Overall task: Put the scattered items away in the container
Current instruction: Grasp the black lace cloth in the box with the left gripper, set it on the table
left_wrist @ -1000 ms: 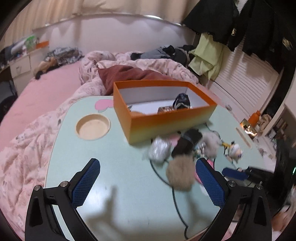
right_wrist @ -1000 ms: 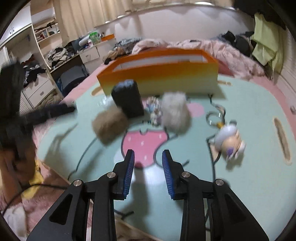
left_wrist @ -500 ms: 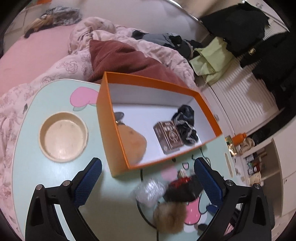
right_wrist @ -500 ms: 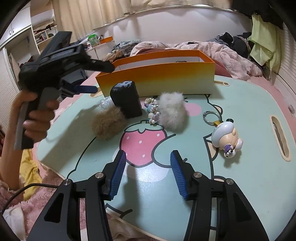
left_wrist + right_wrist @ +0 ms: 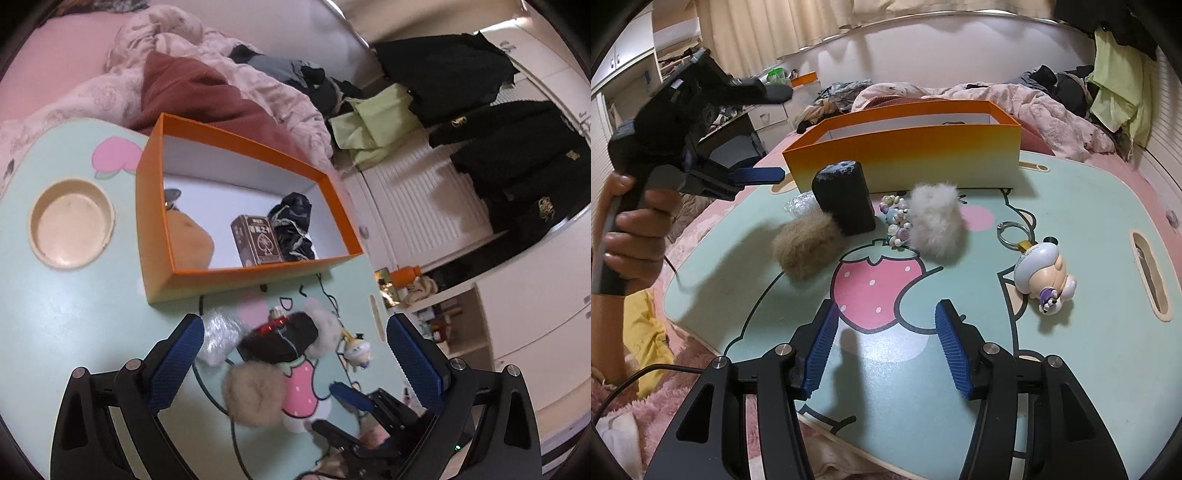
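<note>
Left wrist view: the left gripper hangs wide open, empty, above the black pouch just in front of the orange box.

Right wrist view: the right gripper, jaws opening on nothing, faces the brown pompom near that box; the next pick likely calls for descending and closing.

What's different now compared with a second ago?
The right gripper has spread its jaws and is opening further, with nothing between them. The left gripper, open and empty, has swung up over the table so its camera now looks down into the orange box. Nothing was picked up or dropped. The brown pompom, white pompom, black pouch and keychain lie where they were.
</note>
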